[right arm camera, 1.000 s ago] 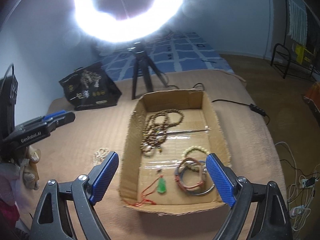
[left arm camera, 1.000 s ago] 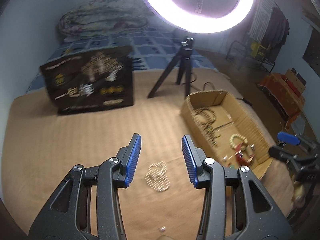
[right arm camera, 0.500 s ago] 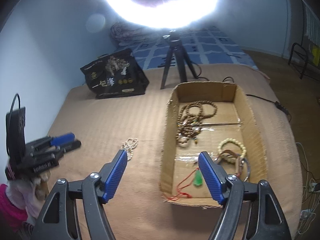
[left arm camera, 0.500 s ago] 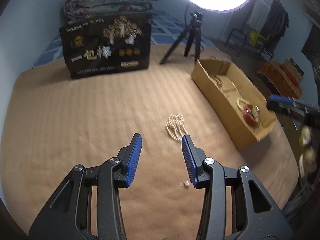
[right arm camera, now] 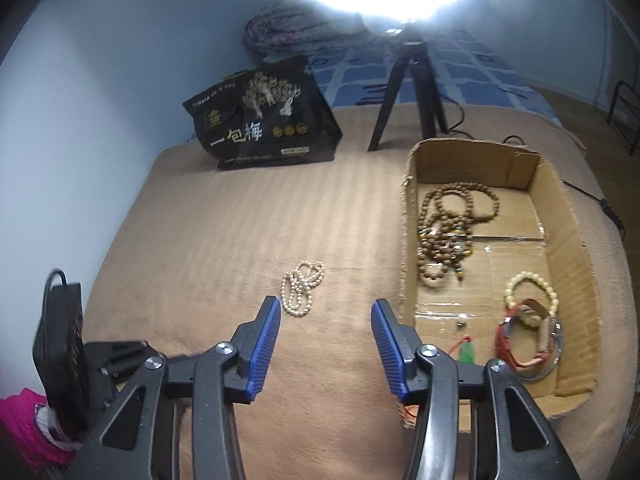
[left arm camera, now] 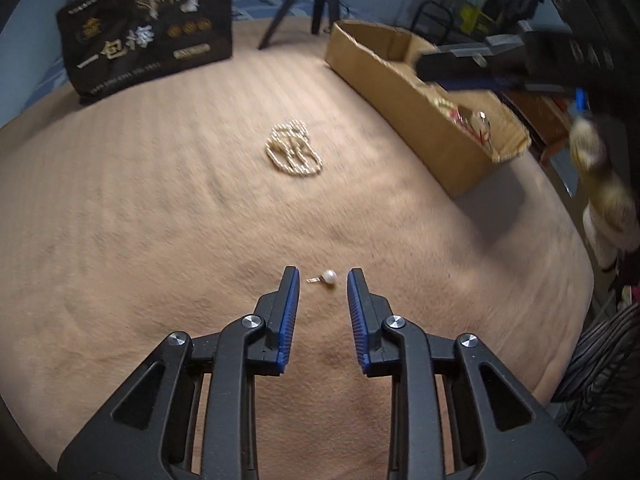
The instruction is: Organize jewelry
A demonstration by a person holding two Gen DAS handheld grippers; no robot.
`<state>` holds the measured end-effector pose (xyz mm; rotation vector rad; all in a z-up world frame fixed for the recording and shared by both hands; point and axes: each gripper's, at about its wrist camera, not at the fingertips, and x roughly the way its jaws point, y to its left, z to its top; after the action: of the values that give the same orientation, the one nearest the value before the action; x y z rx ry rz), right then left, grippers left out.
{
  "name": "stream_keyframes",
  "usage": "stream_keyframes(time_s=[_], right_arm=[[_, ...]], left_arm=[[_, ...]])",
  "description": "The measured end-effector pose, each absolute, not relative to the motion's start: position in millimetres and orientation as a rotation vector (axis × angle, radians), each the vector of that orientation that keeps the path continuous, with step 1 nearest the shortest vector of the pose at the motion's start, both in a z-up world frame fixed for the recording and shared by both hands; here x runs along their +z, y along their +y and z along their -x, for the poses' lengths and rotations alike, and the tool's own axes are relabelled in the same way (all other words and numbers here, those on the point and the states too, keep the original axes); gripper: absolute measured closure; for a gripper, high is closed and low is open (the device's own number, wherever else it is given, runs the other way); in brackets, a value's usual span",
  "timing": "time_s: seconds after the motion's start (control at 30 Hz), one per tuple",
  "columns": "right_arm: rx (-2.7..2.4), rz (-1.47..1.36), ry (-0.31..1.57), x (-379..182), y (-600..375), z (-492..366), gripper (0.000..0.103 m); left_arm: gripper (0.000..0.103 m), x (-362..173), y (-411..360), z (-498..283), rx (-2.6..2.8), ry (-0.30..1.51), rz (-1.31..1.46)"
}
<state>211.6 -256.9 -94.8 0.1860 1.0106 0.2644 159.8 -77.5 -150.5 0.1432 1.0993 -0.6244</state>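
the left claw [left arm camera: 319, 280] sits low centre of its view, jaws narrowing but not yet touching anything, with a small pearl earring [left arm camera: 327, 277] lying on the tan blanket [left arm camera: 160, 220] just ahead of and between the tips. the earring looks like a round bead on a short metal post, so the likely failure is plain: if the fingers meet it off-centre, the bead could roll or squirt out sideways, and the soft nap of the blanket could swallow it or let a tip snag the pile instead. the view is a little smeared, so judging the drop precisely is harder.

the right claw [right arm camera: 325, 312], lower middle of its view, is also narrowing and has nothing between its fingers; it points at bare blanket between the pearl necklace [right arm camera: 302, 288] just above its left tip and the cardboard box [right arm camera: 576, 216] to the right. its right finger stands close against the box's near wall, so a careless swing might nudge the box and jumble the wooden bead strands [right arm camera: 450, 232], the pale bead bracelet [right arm camera: 530, 292], the red band [right arm camera: 516, 344] and the green pendant [right arm camera: 468, 350] inside.

in the left view the necklace [left arm camera: 293, 153] lies mid-frame, well apart from the earring; a loose heap like that could slip out if pinched by one strand.
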Motion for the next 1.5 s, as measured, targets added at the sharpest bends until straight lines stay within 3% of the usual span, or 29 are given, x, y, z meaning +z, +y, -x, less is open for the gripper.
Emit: stream_keyframes(time_s=[0.13,0.37,0.6,1.03,1.07,1.13,1.17,1.2,1.37,1.4,1.5], right_arm=[[0.273,-0.195,1.029,-102,-251,-218,0.058],[0.281,-0.183,1.040,-106,-244,-224,0.060],[0.290,-0.162,1.055,-114,-232,-233,0.060],[0.304,-0.081,1.109,-146,-197,-251,0.060],[0.301,-0.078,1.108,-147,-196,-251,0.060],[0.294,-0.072,1.096,-147,-197,-251,0.060],[0.294,-0.073,1.098,-147,-197,-251,0.060],[0.295,-0.075,1.099,-148,-198,-252,0.060],[0.285,-0.069,1.109,-153,-198,-255,0.060],[0.283,-0.067,1.110,-154,-198,-256,0.060],[0.283,-0.064,1.111,-156,-197,-257,0.060]], left_arm=[[0.079,-158,-84,-158,-0.636,1.101,-0.175],[0.094,-170,-95,-159,-0.619,1.089,-0.250],[0.099,-176,-86,-170,-0.562,1.079,-0.250],[0.100,-180,-59,-189,-0.539,1.078,-0.160],[0.098,-180,-59,-189,-0.542,1.081,-0.154],[0.081,-179,-59,-187,-0.554,1.084,-0.150],[0.066,-177,-60,-184,-0.557,1.072,-0.154],[0.060,-175,-62,-182,-0.553,1.053,-0.168],[0.060,-177,-73,-183,-0.557,1.036,-0.203],[0.063,-179,-75,-185,-0.551,1.039,-0.206],[0.084,-183,-74,-190,-0.536,1.031,-0.197]])
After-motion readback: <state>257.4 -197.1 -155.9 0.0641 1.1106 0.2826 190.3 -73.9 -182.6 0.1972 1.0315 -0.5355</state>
